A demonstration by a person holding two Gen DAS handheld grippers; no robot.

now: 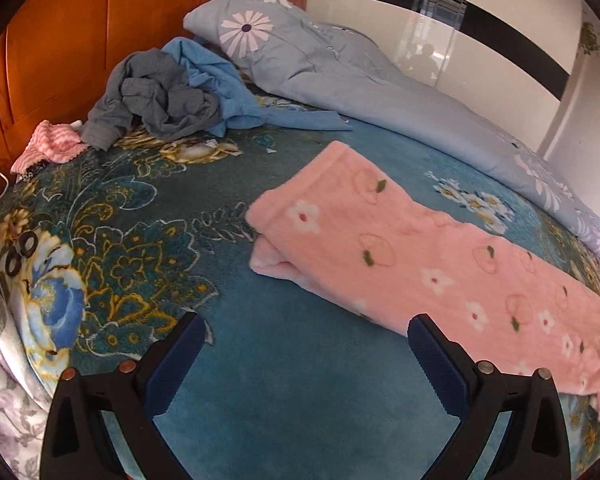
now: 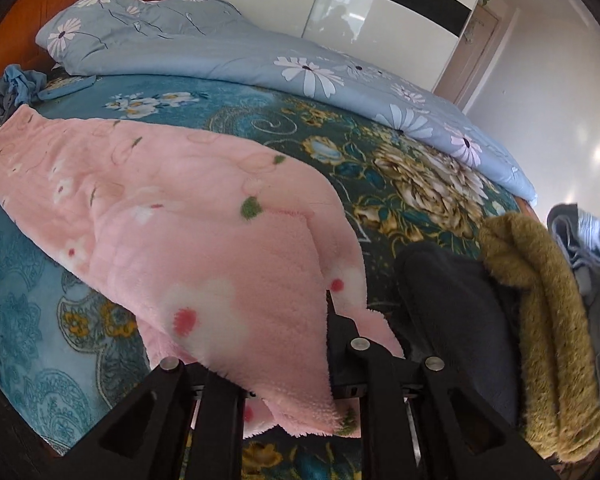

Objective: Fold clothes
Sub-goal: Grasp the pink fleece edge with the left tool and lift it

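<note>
Over bare blanket [image 1: 292, 380], left gripper [image 1: 304, 344] gapes empty; right gripper [image 2: 288, 368] pinches pink garment [image 2: 204, 208] edge.

Both views were bright, lit by daylight that showed as window glare on the glossy wardrobe [image 1: 440, 52] and as soft hot spots on the wall [image 2: 560, 128] at right; shadows on the bedspread [image 1: 284, 360] were soft and faint. Strong fisheye bending curved the bed and wardrobe lines, and black vignette filled the corners of each frame. The pink fleece [image 2: 220, 264] close to the right lens was soft and slightly washed out, the left view had mild blur at the fleece's near end, and the far quilt [image 1: 380, 92] stayed fairly sharp.
</note>
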